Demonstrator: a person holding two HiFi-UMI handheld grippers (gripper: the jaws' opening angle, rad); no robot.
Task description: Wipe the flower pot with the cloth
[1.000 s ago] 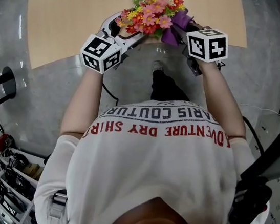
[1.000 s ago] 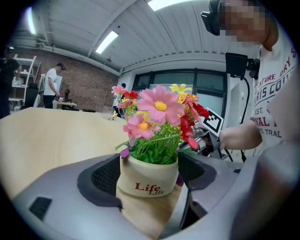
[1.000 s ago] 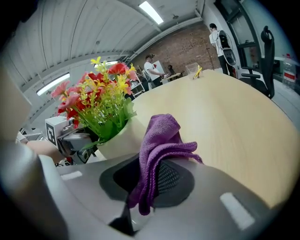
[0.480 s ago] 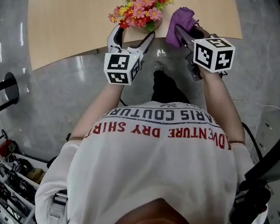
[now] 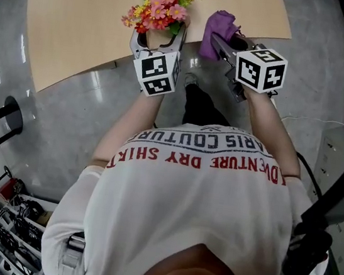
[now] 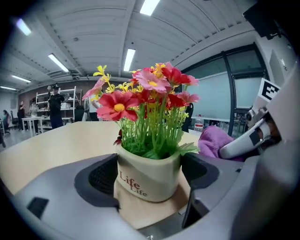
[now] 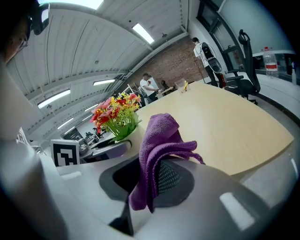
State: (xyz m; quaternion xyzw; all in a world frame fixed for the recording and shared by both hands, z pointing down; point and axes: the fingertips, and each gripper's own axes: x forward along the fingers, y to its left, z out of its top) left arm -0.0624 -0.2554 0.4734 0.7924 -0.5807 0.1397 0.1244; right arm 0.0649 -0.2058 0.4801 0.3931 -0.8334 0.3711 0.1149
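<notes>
A cream flower pot (image 6: 146, 177) printed "Life", full of red, pink and yellow flowers (image 5: 156, 1), stands upright on the wooden table (image 5: 80, 19) near its front edge. My left gripper (image 5: 160, 33) straddles the pot. Its jaws have just been opening, and the pads sit beside the pot's two sides without pressing on it. To the right of the pot, my right gripper (image 7: 150, 180) is shut on a purple cloth (image 7: 161, 138). The cloth (image 5: 217, 27) hangs folded over the jaws, apart from the pot.
The table's curved front edge (image 5: 106, 66) borders a glossy grey floor (image 5: 47, 122). A rack of tools (image 5: 10, 206) stands at the lower left and a black chair (image 5: 323, 212) at the lower right. Across the room are people (image 7: 149, 86) and office chairs (image 7: 241, 75).
The cloth was against the flowers a second ago; the right gripper has since drawn it off to the right. The left gripper swung round to point at the pot, which now stands further left.
</notes>
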